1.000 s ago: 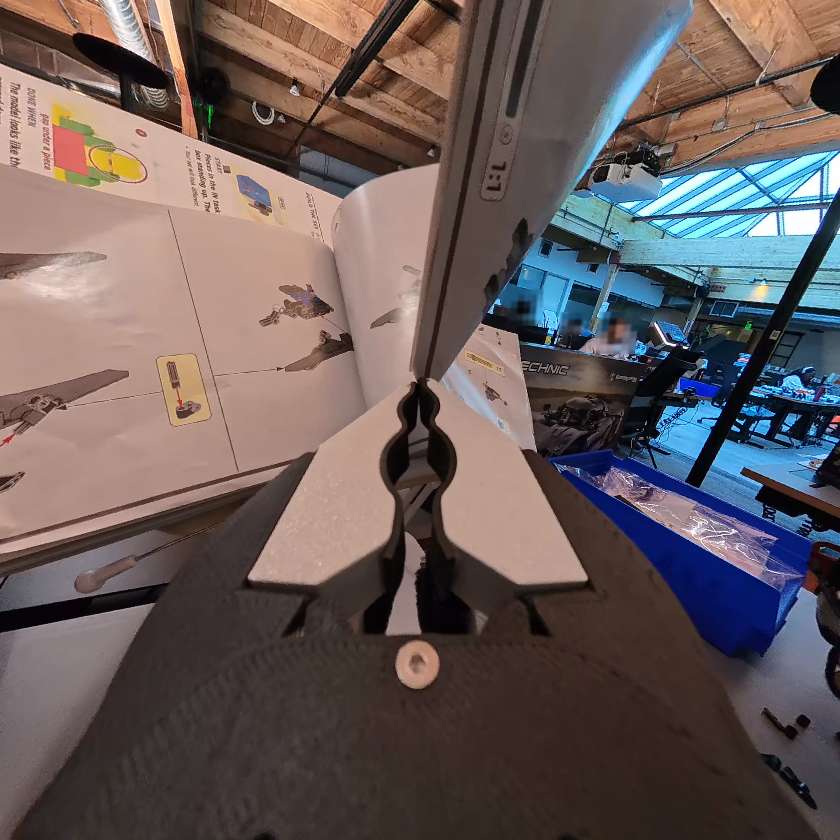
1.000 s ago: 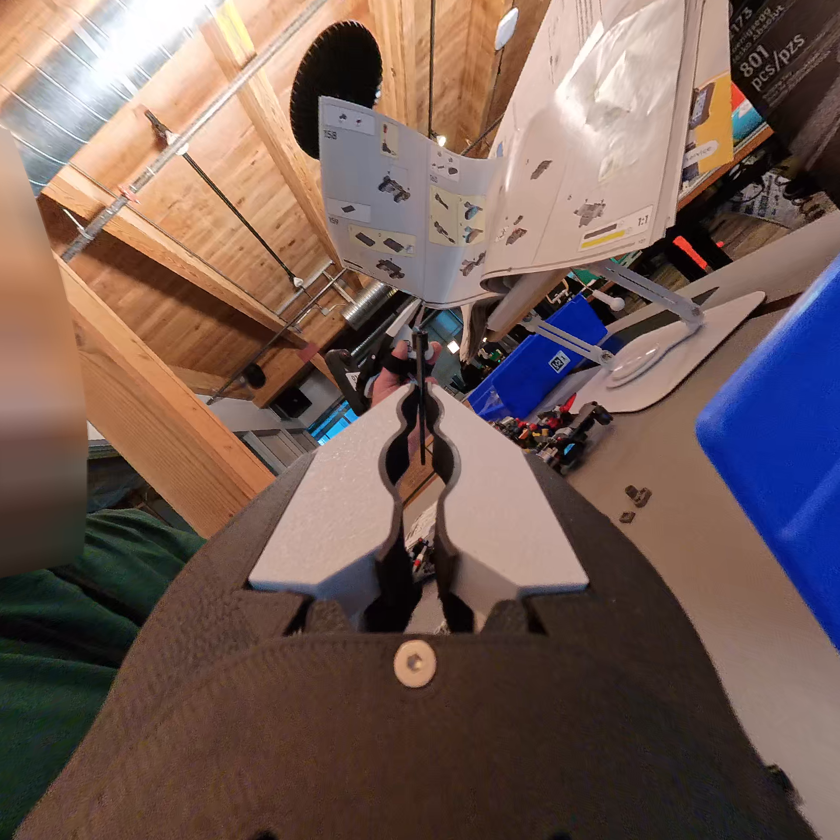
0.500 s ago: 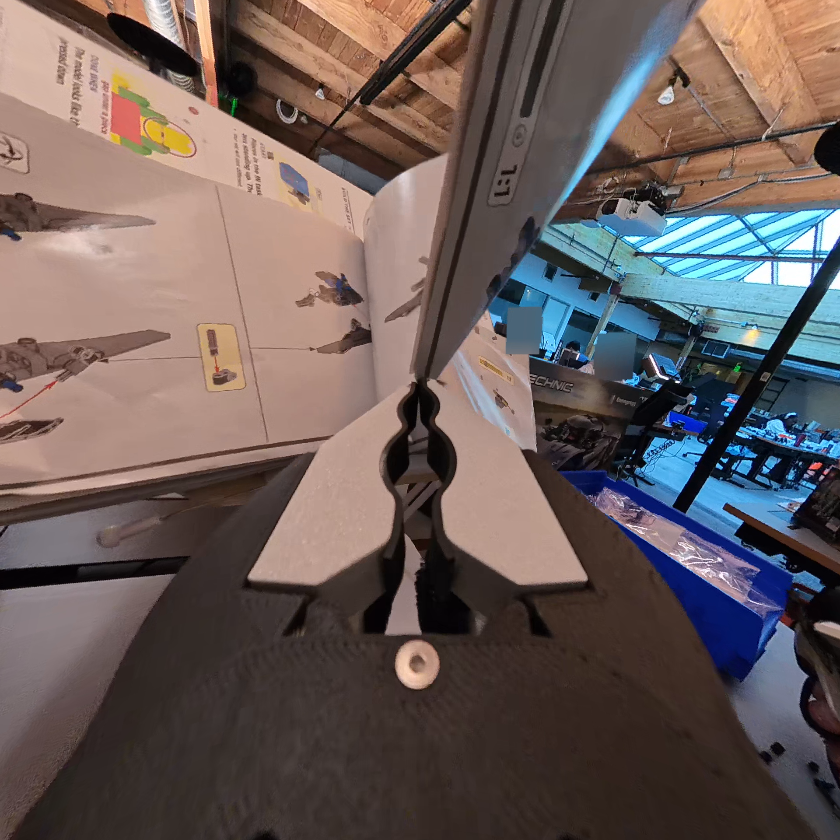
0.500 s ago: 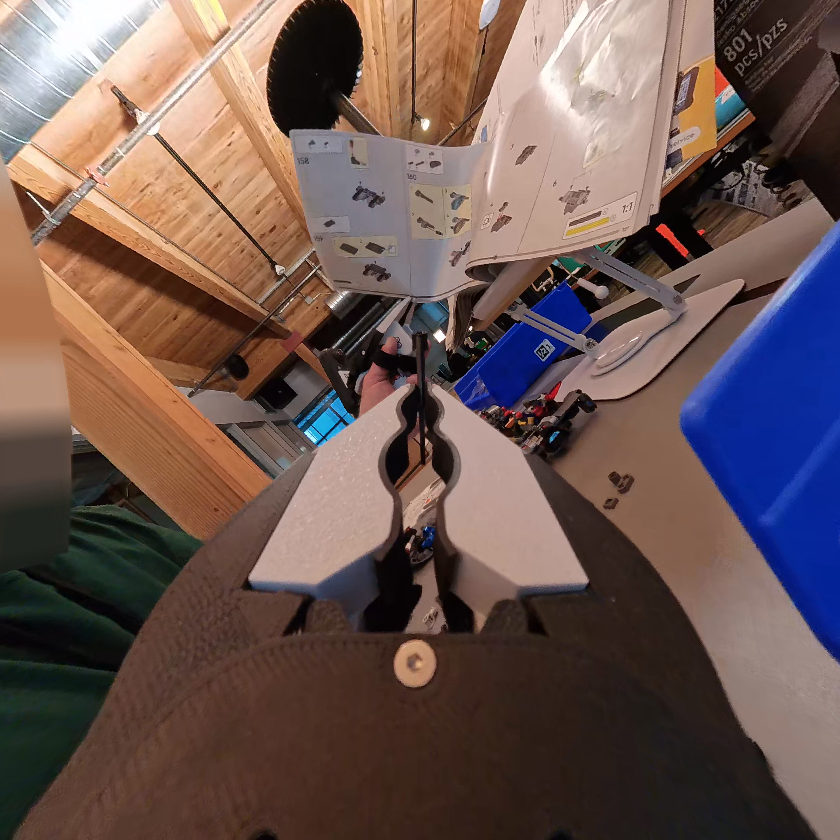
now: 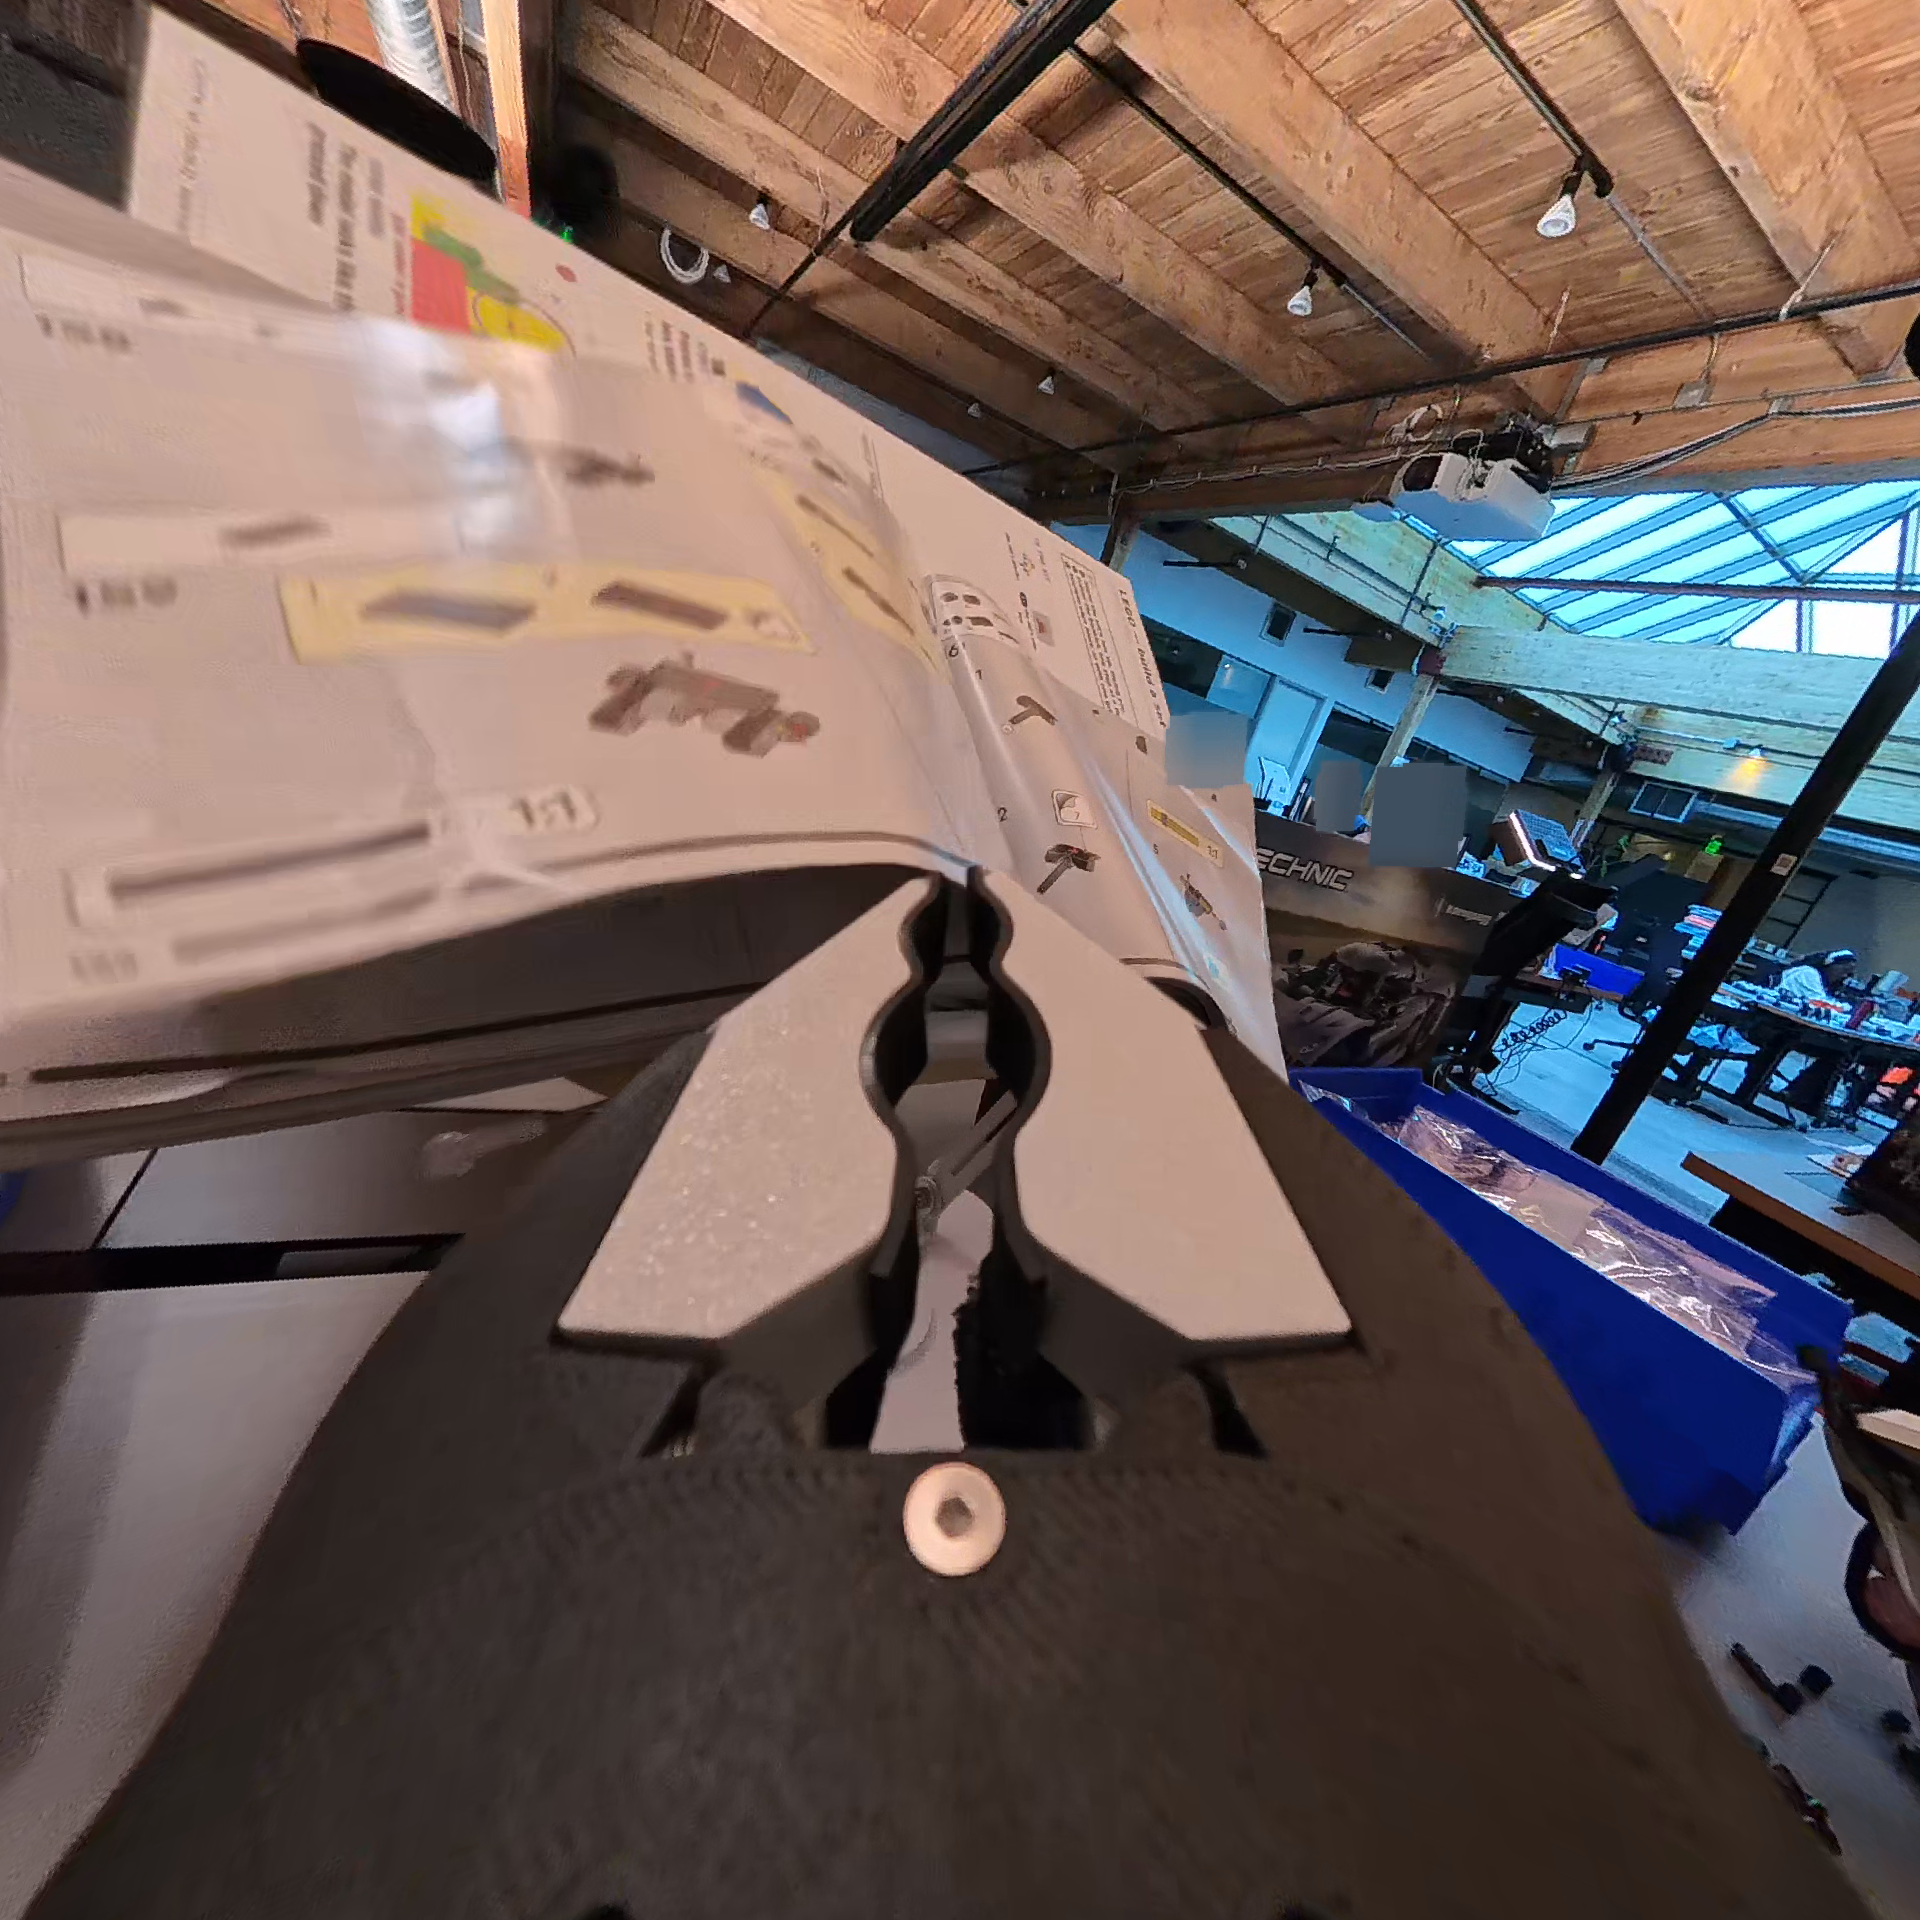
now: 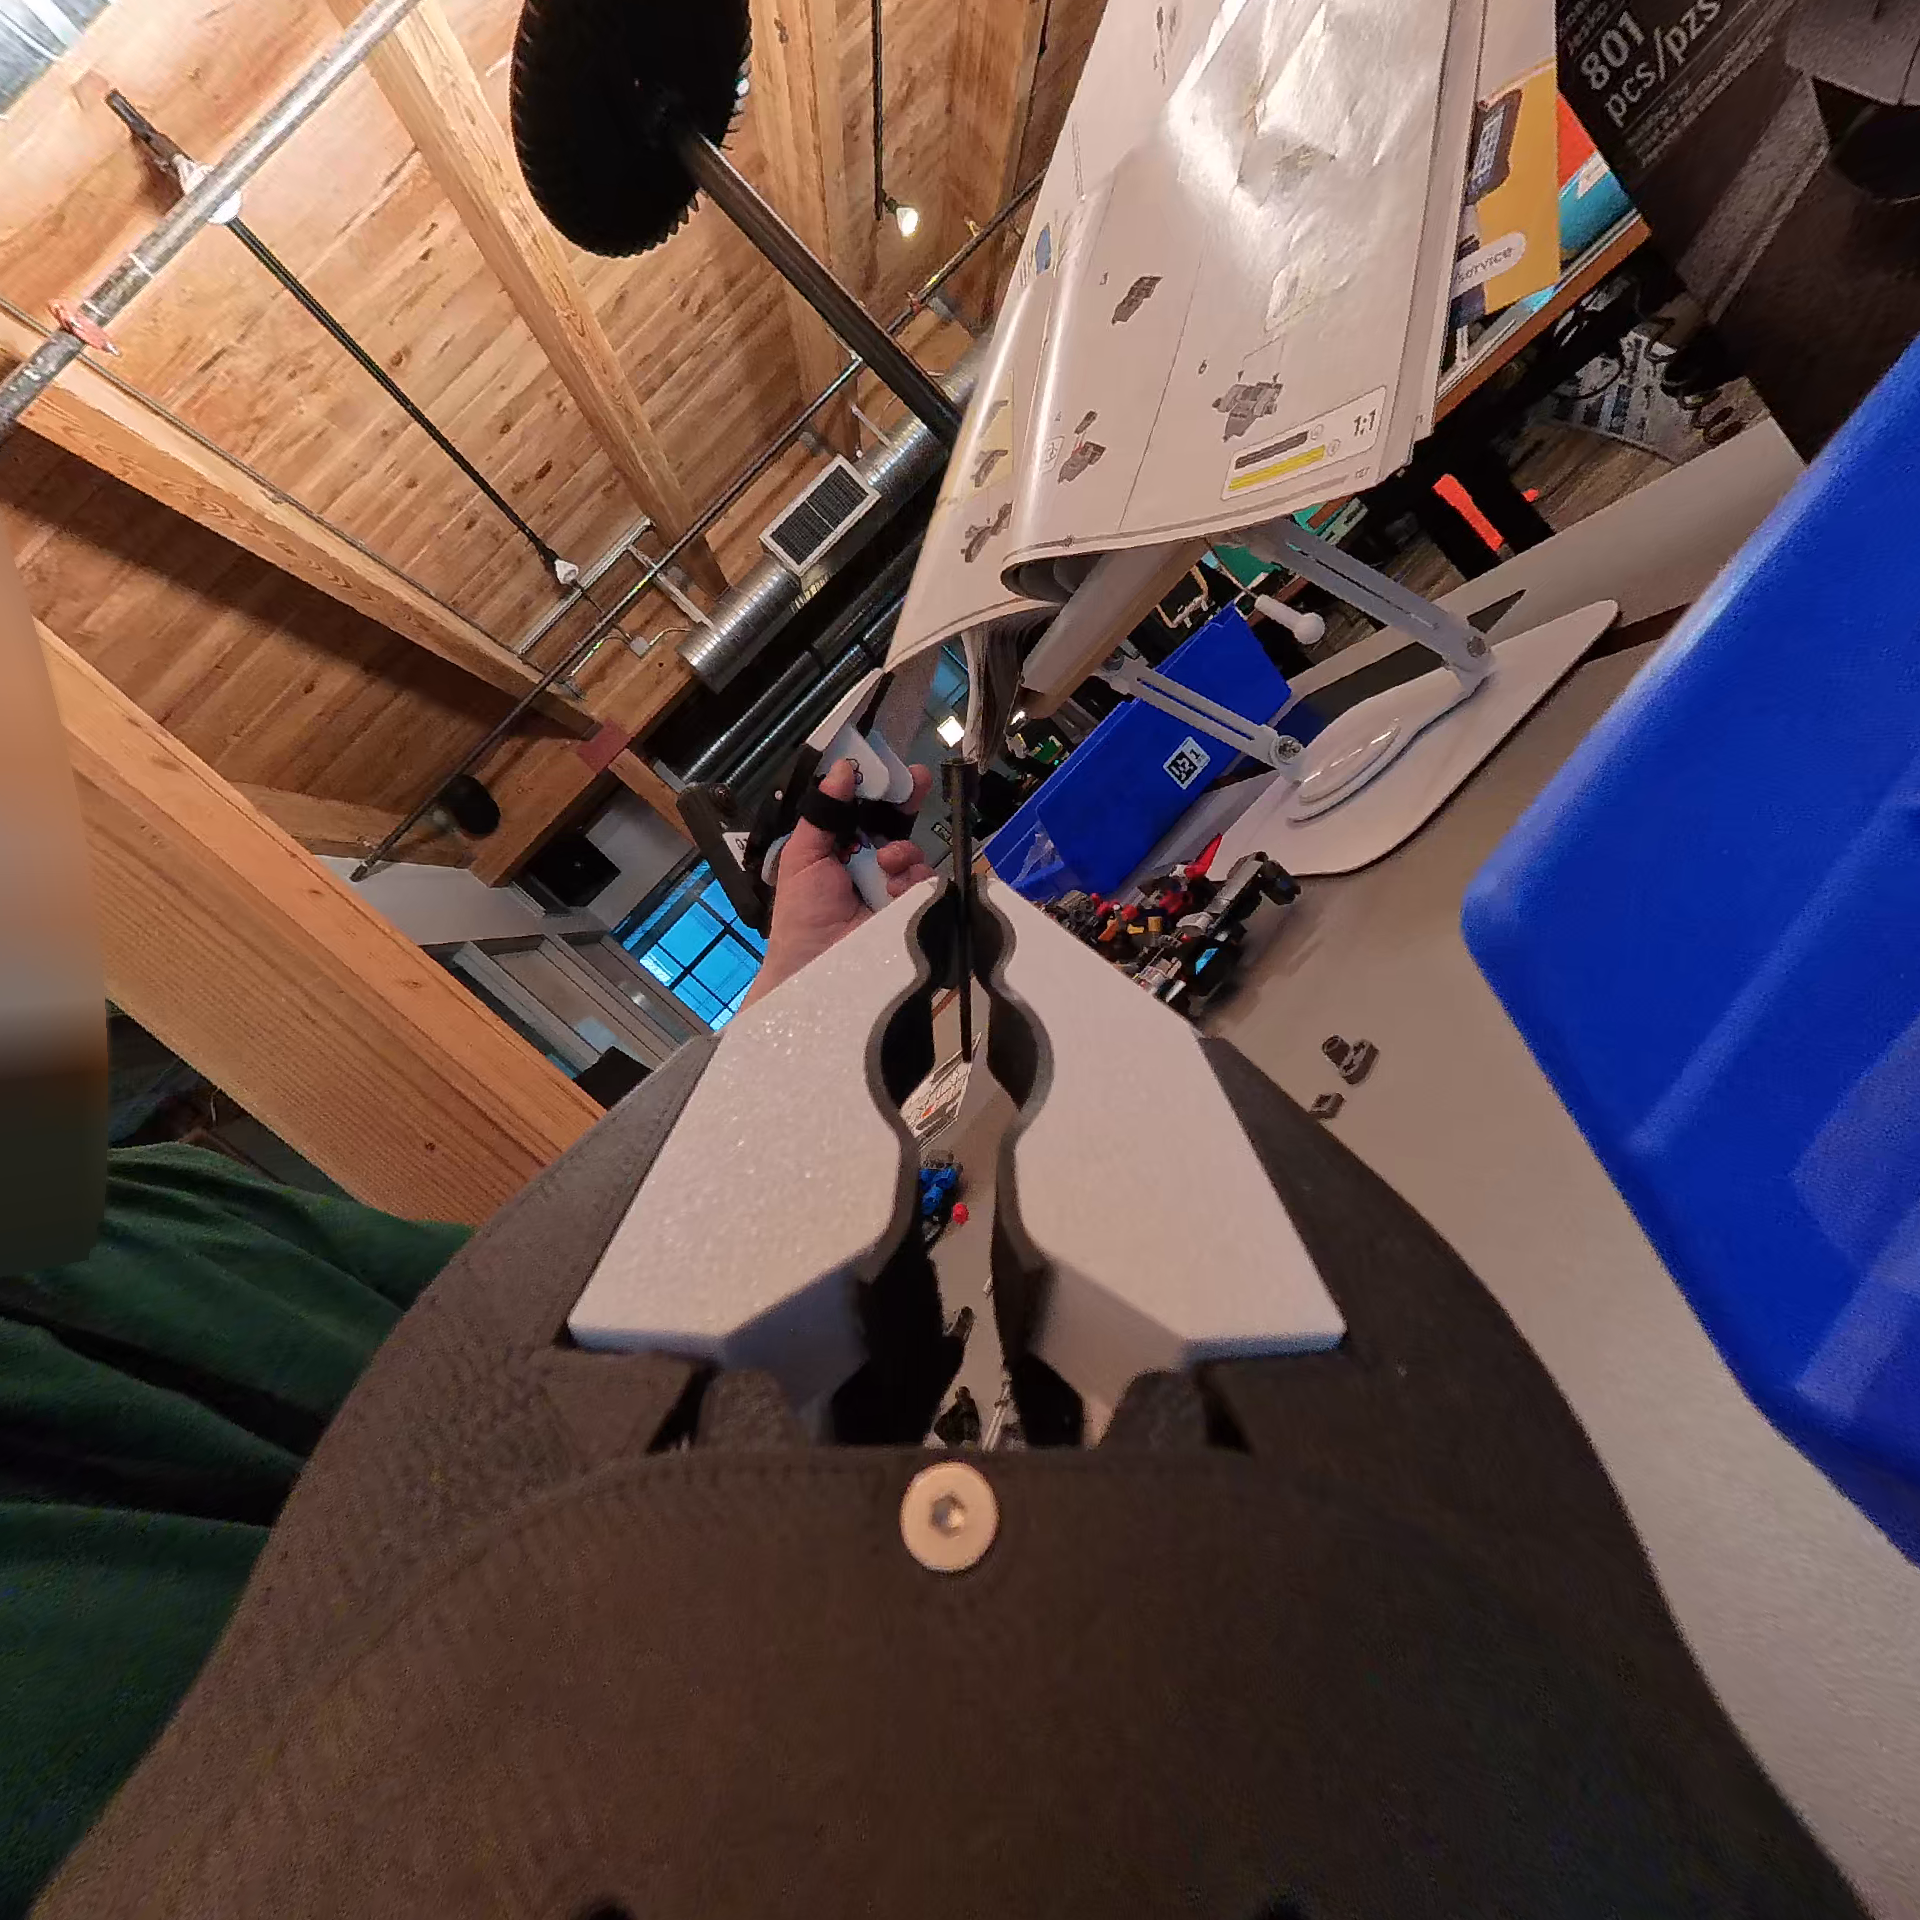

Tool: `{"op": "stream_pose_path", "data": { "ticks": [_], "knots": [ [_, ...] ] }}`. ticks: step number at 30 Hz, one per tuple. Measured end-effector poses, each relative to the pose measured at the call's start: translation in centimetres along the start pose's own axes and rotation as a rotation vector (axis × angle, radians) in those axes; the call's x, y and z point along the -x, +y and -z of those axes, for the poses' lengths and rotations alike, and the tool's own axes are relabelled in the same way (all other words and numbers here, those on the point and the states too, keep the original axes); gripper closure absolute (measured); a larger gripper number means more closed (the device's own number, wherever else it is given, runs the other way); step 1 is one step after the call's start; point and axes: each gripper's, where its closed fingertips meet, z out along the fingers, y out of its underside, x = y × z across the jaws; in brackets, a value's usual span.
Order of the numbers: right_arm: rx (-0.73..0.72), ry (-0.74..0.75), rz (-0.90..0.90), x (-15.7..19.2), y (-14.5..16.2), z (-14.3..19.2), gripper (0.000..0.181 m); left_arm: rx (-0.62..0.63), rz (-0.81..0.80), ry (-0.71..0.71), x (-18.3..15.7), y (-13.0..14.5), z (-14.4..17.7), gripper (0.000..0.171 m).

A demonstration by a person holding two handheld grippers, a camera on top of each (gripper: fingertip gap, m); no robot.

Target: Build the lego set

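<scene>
My left gripper is shut on the lower edge of a page of the open instruction booklet. The page lies bent over to the left and is blurred. My right gripper is shut on a thin black axle that sticks up past the tips. In the right wrist view the booklet rests on a white stand. A hand with the left gripper is below the booklet's lower left corner. A partly built lego model lies on the grey table.
A blue bin with clear bags stands right of my left gripper, with the dark set box behind it. Small loose pieces lie on the table. A big blue bin is close on my right gripper's right. Another blue bin stands behind the model. The left gripper's tips are roughly 40 cm from the right gripper's.
My left gripper has swung the page it holds from upright over to the left, so it now covers the earlier spread. My right gripper keeps hold of the black axle.
</scene>
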Motion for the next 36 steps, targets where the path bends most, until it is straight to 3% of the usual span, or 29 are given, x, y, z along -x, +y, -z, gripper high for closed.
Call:
{"op": "stream_pose_path", "data": {
  "ticks": [1,18,25,36],
  "knots": [
    [0.001,0.001,-0.001,-0.1,0.0,0.0,0.181,0.003,0.01,0.001,0.3,0.0,0.1,0.167],
    [0.027,0.032,0.008,-0.9,0.5,0.0,0.181,-0.08,0.123,0.004,5.0,-2.8,2.0,0.154],
    [0.028,0.033,0.01,-0.8,0.5,0.0,0.181,-0.137,0.156,0.08,4.0,-5.3,1.2,0.152],
    [0.031,0.033,0.017,-0.6,0.5,0.1,0.181,-0.153,0.103,0.162,0.9,-7.1,-0.4,0.163]
  ]
}}
